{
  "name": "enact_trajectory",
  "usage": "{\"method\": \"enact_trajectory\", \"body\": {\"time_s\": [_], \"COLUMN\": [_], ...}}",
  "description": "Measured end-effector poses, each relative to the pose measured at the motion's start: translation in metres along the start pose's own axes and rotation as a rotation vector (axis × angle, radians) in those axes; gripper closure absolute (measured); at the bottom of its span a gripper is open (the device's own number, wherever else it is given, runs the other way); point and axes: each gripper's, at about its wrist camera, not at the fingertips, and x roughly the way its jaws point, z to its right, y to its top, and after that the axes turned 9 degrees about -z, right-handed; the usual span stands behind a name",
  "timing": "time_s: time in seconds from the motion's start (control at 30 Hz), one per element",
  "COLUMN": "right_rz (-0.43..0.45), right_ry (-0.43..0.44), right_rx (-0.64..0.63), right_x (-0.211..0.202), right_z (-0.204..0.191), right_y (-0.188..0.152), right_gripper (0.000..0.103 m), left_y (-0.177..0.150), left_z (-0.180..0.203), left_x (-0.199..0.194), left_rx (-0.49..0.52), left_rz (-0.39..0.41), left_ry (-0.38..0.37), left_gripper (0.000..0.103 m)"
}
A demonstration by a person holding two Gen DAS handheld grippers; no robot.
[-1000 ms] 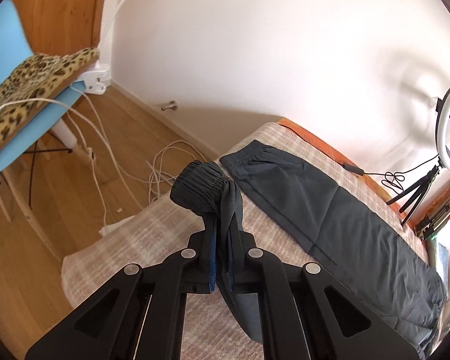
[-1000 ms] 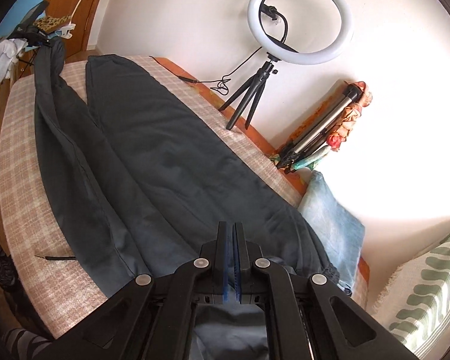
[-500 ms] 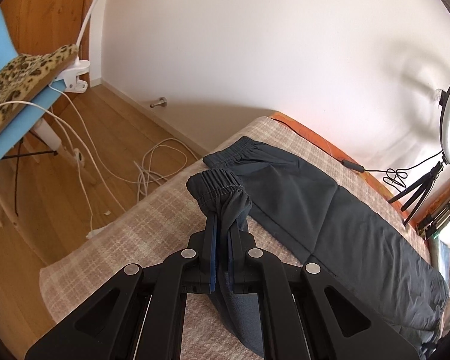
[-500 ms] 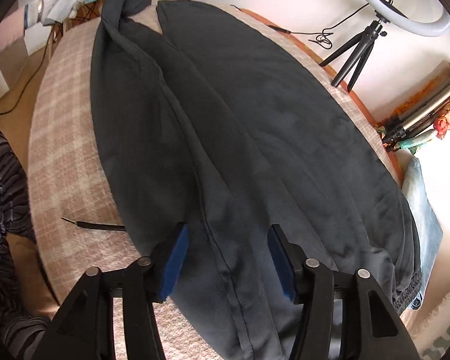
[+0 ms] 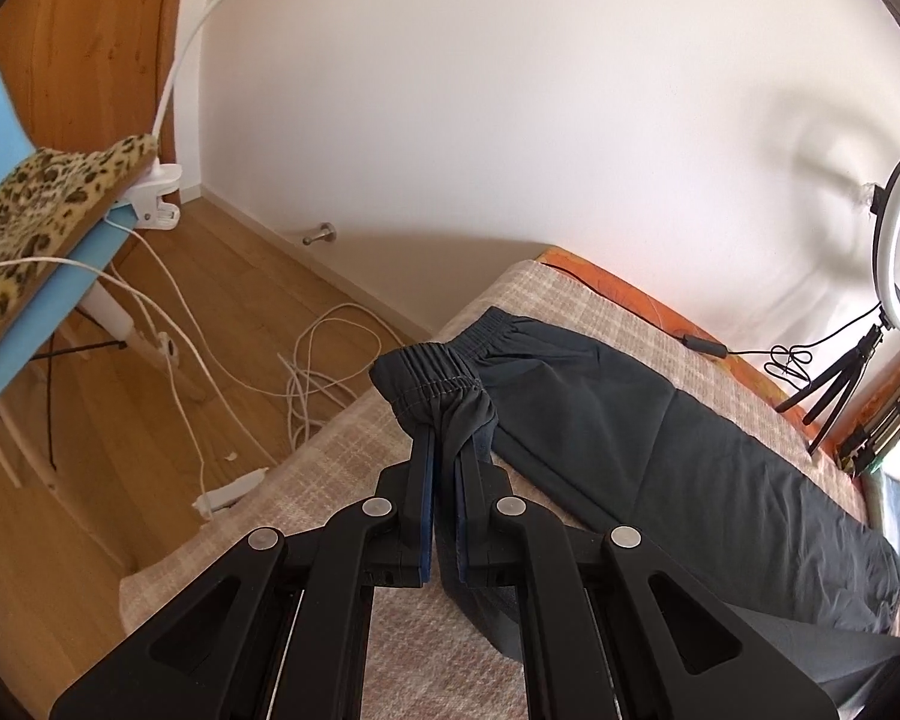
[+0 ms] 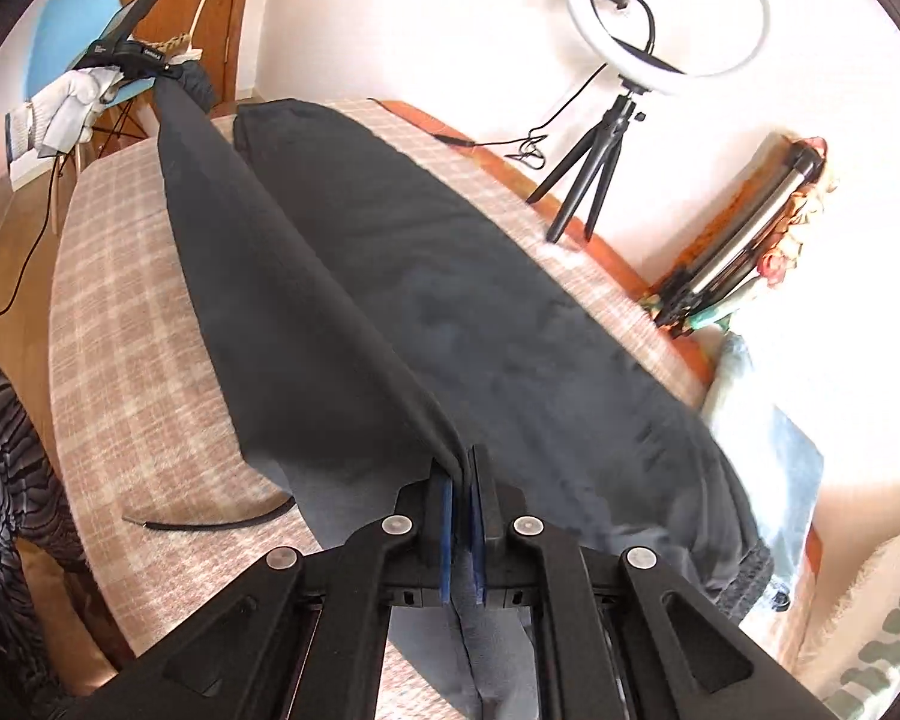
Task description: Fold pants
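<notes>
While each gripper [image 5: 447, 468] [image 6: 463, 474] pinches fabric, pants [image 6: 390, 276] stretch between — taut.

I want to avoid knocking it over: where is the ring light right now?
The ring light stands on a small black tripod at the bed's far edge against the white wall, upper right in the right wrist view, beyond the pants.

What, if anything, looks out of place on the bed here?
A loose black strap lies on the checked cover beside the pants, near the bed edge. Nothing looks spilled or damaged.
</notes>
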Motion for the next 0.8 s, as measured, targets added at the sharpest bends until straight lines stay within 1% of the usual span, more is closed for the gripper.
{"method": "enact_trajectory", "body": {"time_s": [0.1, 0.17, 0.23, 0.3, 0.43, 0.53, 0.57, 0.6, 0.67, 0.73, 0.8], "right_rz": [-0.005, -0.007, -0.018, -0.032, -0.07, -0.102, -0.115, -0.133, -0.164, -0.194, -0.228], "right_ry": [-0.059, -0.087, -0.117, -0.128, -0.155, -0.168, -0.173, -0.178, -0.19, -0.196, -0.179], "right_rx": [0.0, -0.003, -0.007, 0.004, 0.035, 0.063, 0.072, 0.077, 0.077, 0.084, 0.117], "right_x": [0.015, 0.03, 0.048, 0.066, 0.104, 0.128, 0.135, 0.142, 0.154, 0.167, 0.18], "right_z": [0.02, 0.034, 0.048, 0.063, 0.088, 0.1, 0.103, 0.105, 0.111, 0.116, 0.123], "right_y": [0.025, 0.038, 0.046, 0.051, 0.054, 0.057, 0.058, 0.058, 0.057, 0.055, 0.052], "right_gripper": [0.101, 0.101, 0.101, 0.101, 0.102, 0.102, 0.102, 0.102, 0.102, 0.102, 0.102], "left_y": [0.015, 0.026, 0.037, 0.047, 0.063, 0.072, 0.075, 0.078, 0.084, 0.088, 0.088], "left_z": [0.02, 0.031, 0.042, 0.053, 0.076, 0.09, 0.092, 0.092, 0.087, 0.076, 0.06], "left_x": [0.017, 0.033, 0.05, 0.067, 0.098, 0.115, 0.116, 0.116, 0.11, 0.103, 0.1], "left_rx": [0.033, 0.03, 0.029, 0.037, 0.054, 0.065, 0.064, 0.06, 0.044, 0.039, 0.016], "left_rz": [-0.028, -0.051, -0.071, -0.09, -0.113, -0.134, -0.13, -0.126, -0.095, -0.059, -0.042], "left_ry": [0.027, 0.036, 0.051, 0.072, 0.077, 0.051, 0.04, 0.014, -0.01, -0.007, -0.003], "left_gripper": [0.099, 0.099, 0.099, 0.099, 0.099, 0.088, 0.079, 0.068, 0.06, 0.059, 0.059]}}
